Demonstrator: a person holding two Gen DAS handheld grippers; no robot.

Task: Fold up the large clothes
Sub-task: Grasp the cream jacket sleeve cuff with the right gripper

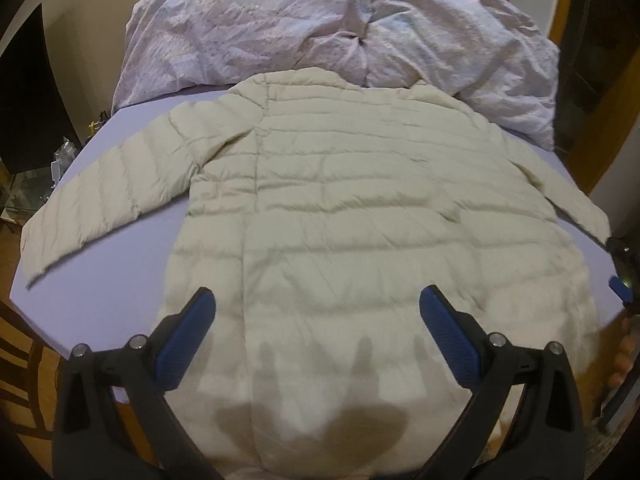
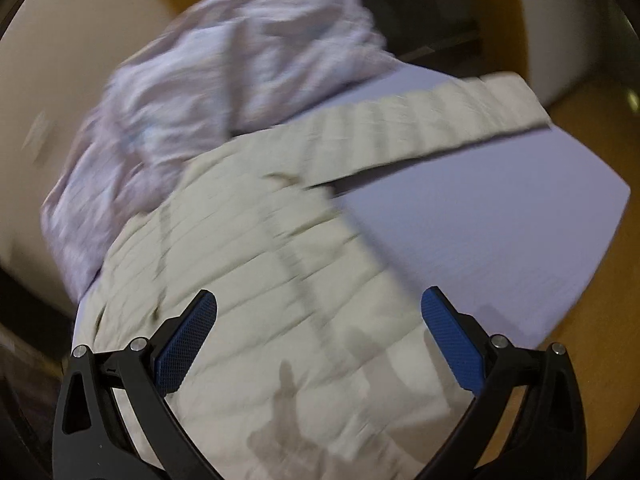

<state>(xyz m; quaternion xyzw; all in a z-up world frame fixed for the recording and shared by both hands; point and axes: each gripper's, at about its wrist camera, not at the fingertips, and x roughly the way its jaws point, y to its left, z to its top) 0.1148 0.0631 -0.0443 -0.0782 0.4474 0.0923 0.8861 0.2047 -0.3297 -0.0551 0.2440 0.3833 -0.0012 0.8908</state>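
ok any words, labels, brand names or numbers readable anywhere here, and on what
None can be read.
cream puffer jacket: no tag or logo shows.
crumpled lilac bedding: pattern only, no lettering.
clutter beside the bed: too small to read.
The right wrist view is too blurred for text.

bare lavender surface [image 1: 120, 280] lies open beside the spread jacket [image 1: 360, 200]; the crumpled duvet [image 1: 320, 28] blocks the far end.

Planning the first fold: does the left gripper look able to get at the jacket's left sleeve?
Probably yes. The left gripper hangs open over the jacket, and the sleeve lies flat, uncovered, on the bed.
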